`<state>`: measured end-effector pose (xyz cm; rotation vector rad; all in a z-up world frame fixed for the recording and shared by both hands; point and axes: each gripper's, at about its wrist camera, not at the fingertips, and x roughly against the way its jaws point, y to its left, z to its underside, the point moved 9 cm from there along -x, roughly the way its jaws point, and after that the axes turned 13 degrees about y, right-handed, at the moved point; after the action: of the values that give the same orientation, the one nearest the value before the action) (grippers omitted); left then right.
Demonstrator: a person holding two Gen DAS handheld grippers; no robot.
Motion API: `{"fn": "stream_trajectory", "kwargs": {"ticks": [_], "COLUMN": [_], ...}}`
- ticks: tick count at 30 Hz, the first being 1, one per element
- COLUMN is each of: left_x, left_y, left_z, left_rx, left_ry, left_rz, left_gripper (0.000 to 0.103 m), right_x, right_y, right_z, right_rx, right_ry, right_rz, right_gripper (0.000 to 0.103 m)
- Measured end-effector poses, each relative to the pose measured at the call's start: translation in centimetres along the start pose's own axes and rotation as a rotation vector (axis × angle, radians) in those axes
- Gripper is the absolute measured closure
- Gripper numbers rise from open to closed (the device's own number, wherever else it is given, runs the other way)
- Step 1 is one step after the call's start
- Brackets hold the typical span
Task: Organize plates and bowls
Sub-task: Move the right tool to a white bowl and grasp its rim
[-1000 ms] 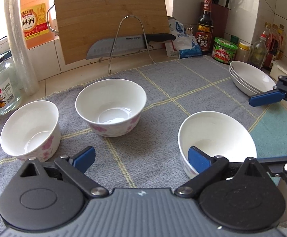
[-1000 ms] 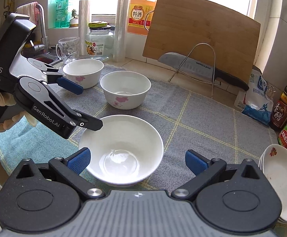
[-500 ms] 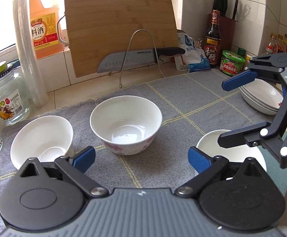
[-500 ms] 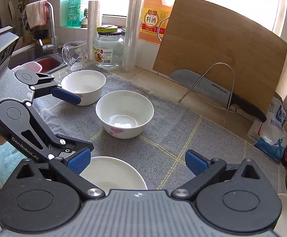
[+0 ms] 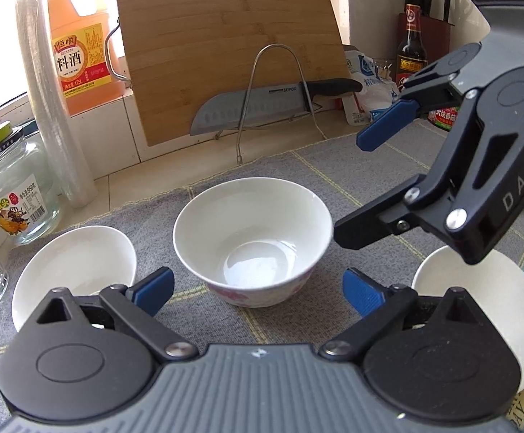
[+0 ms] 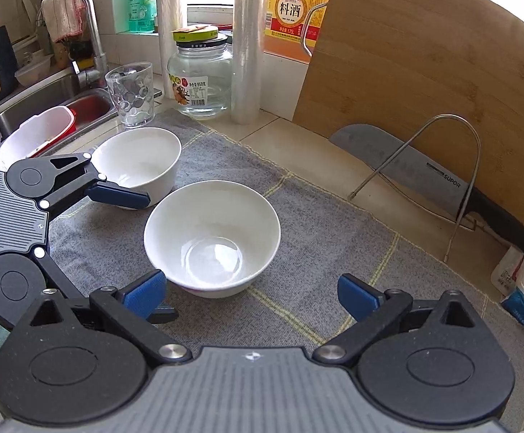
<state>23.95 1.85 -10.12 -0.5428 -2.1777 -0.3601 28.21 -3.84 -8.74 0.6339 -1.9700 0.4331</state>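
With both claws, left (image 5: 256, 290) and right (image 6: 249, 294), spread wide and empty, I line up on the middle bowl (image 5: 252, 238) at twelve o'clock on the surface (image 5: 352, 176), next needing a rim grip for stacking.

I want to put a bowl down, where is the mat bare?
Bare mat lies between the middle bowl and the knife rack. It is crowded on the left: the far bowl, both claws and the glass sit close together.
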Motion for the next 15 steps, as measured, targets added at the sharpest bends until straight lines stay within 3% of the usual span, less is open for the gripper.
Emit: {"fn": "stream_trajectory", "kwargs": {"ticks": [15], "left_x": [-1.2], "left_y": [0.5], "left_z": [-0.1], "left_rx": [0.011], "left_ry": [0.017], "left_rz": [0.01], "left_gripper": [0.005], "right_x": [-2.8], "right_y": [0.2], "right_z": [-1.9], "right_rx": [0.001], "right_ry": [0.044], "right_rz": [-0.074], "right_gripper": [0.004]}}
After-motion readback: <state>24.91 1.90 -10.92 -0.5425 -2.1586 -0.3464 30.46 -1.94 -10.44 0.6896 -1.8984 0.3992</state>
